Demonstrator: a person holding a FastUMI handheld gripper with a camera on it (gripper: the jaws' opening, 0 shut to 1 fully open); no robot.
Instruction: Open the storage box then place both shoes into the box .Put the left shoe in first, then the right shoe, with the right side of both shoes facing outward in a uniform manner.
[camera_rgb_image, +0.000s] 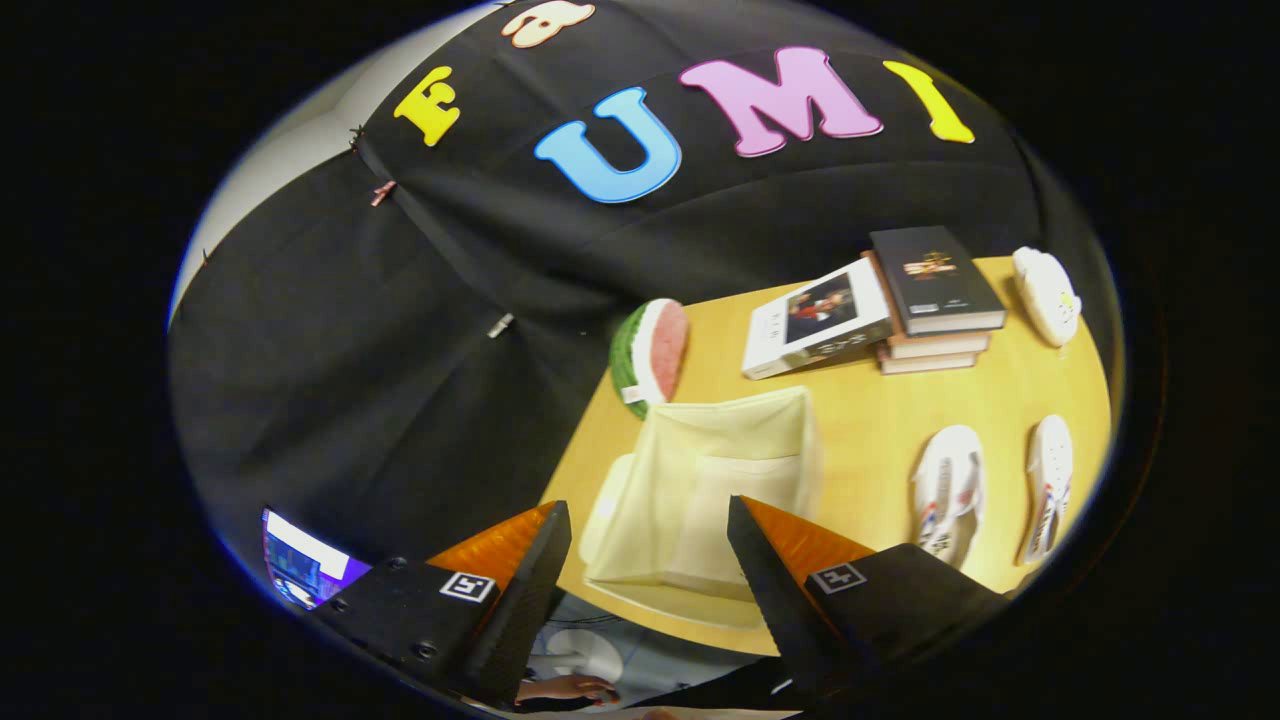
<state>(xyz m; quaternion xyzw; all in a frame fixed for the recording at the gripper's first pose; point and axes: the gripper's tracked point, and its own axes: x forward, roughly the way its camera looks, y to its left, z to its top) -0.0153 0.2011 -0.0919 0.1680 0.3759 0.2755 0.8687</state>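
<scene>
Near the table edge closest to me sits the storage box, pale, translucent, thin-walled; I judge it light, a bit flexible and slippery, best taken by the lid's front lip. My gripper hangs with fingers spread wide, holding nothing, the box just ahead, showing between them. The two shoes lie side by side toward the table's right edge, soft, light.

Tool fingers apart, empty; storage box between them, shoes beside.
</scene>
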